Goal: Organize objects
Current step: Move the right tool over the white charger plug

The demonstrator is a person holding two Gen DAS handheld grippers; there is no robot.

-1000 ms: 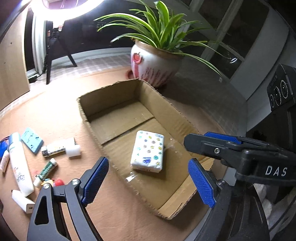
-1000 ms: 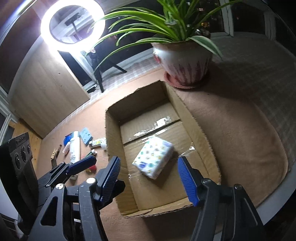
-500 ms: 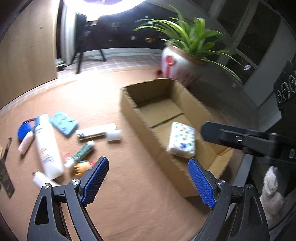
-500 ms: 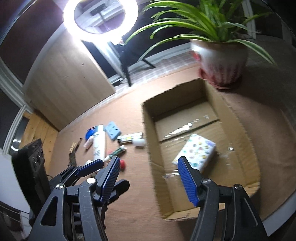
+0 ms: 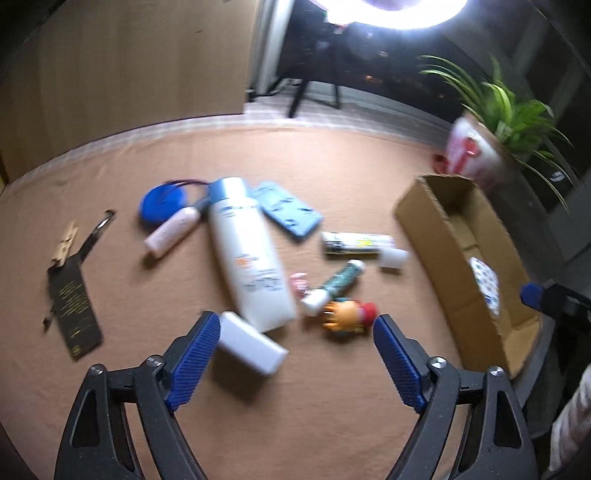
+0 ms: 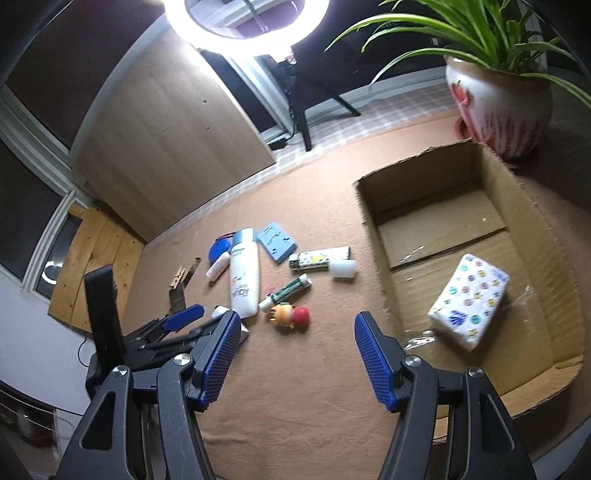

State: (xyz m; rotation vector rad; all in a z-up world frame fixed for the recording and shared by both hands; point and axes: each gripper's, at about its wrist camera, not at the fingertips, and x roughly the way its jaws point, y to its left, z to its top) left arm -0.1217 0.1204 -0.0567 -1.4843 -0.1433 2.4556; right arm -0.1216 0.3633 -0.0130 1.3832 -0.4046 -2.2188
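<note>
Several small items lie scattered on the brown cloth left of a cardboard box (image 6: 491, 173): a white lotion bottle (image 5: 245, 251), a white block (image 5: 251, 343), a small figurine (image 5: 347, 314), a green tube (image 5: 334, 288) and a blue card (image 5: 286, 212). My left gripper (image 5: 291, 350) hangs over the white block and the bottle's end, its jaws closing with nothing pressed between them. A patterned tissue pack (image 6: 469, 299) lies inside the box. My right gripper (image 6: 295, 350) stands open just left of the box's near corner, nothing between its fingers.
A potted plant (image 6: 502, 107) stands behind the box. A ring light (image 6: 247, 26) on a tripod shines at the back. A blue tape measure (image 5: 160, 201), a pink tube (image 5: 171, 232), a clothespin (image 5: 66, 245) and a dark tag (image 5: 74, 306) lie at the left.
Both grippers have swung left, away from the box and toward the scattered items. The left one now sits over the white block and bottle. The tissue pack stays in the box.
</note>
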